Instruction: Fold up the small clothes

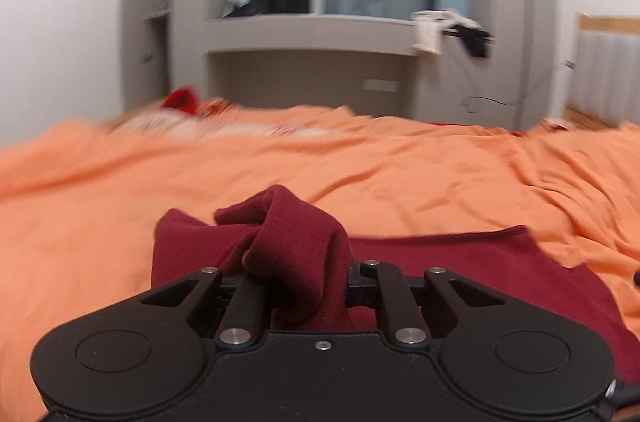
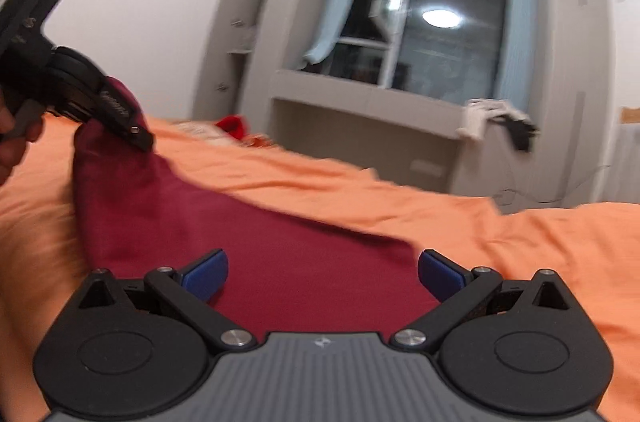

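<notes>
A dark red garment (image 1: 460,262) lies on the orange bedsheet (image 1: 360,162). My left gripper (image 1: 304,286) is shut on a bunched corner of the garment, which covers its fingertips. In the right wrist view the left gripper (image 2: 120,126) holds that corner lifted at the far left, and the dark red garment (image 2: 260,242) stretches from it towards me. My right gripper (image 2: 322,276) is open, its blue pads (image 2: 204,276) wide apart just above the near edge of the garment, holding nothing.
A pile of red and patterned clothes (image 1: 184,106) lies at the far side of the bed. Beyond stand a grey window ledge (image 1: 312,26), grey shelves (image 1: 152,2) and a white and black object (image 1: 452,32) hanging at the right.
</notes>
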`<control>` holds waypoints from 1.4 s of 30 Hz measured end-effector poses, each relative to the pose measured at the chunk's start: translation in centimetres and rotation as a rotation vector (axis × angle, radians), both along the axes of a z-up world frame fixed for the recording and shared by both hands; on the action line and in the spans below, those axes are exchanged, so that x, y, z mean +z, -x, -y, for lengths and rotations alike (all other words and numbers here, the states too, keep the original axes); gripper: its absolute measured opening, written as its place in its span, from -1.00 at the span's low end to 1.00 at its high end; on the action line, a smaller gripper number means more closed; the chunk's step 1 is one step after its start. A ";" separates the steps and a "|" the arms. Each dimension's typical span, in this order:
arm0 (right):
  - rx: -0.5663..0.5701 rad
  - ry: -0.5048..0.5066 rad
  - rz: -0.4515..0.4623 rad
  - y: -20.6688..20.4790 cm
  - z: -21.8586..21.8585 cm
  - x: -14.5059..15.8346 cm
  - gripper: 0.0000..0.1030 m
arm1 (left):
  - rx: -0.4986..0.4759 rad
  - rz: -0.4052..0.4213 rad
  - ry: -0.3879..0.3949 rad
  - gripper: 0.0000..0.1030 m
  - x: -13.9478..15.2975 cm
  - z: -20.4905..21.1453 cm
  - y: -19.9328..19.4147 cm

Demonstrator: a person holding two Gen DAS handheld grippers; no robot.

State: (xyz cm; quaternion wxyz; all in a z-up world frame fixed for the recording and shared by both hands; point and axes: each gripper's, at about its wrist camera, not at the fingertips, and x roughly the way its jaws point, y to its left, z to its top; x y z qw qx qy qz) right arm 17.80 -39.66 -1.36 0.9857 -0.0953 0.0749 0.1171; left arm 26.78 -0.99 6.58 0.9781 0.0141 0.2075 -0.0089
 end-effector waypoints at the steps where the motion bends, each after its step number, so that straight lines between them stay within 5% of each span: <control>1: -0.034 -0.020 0.003 -0.2 1.0 0.3 1.00 | -0.029 0.017 -0.035 -0.70 0.5 1.2 0.0; 5: -0.145 -0.152 -0.042 -1.5 5.9 1.5 1.00 | -0.164 0.067 -0.185 -0.70 1.2 6.6 0.5; 13: -0.302 -0.362 -0.084 -2.9 15.1 1.9 1.00 | -0.519 0.035 -0.340 -0.71 -1.6 15.0 4.9; 18: -0.340 -0.435 -0.112 -3.5 17.8 1.2 1.00 | -0.555 -0.002 -0.456 -0.63 -4.8 16.9 6.5; 20: -0.336 -0.441 -0.131 -3.9 17.9 0.9 1.00 | -0.555 -0.014 -0.454 -0.51 -5.2 16.8 6.7; 25: -0.330 -0.421 -0.170 -4.5 16.8 0.3 1.00 | -0.627 -0.027 -0.370 0.14 -4.2 16.1 7.2; 30: -0.345 -0.424 -0.176 -4.5 16.6 0.2 1.00 | -0.669 0.025 -0.403 0.20 -4.1 17.9 7.8; 36: -0.391 -0.448 -0.182 -4.3 17.8 -0.1 1.00 | -0.727 -0.022 -0.358 0.22 -4.6 18.4 7.4; 42: -0.375 -0.512 -0.170 -4.1 18.8 -0.6 1.00 | -0.744 -0.001 -0.313 0.69 -4.2 17.4 8.0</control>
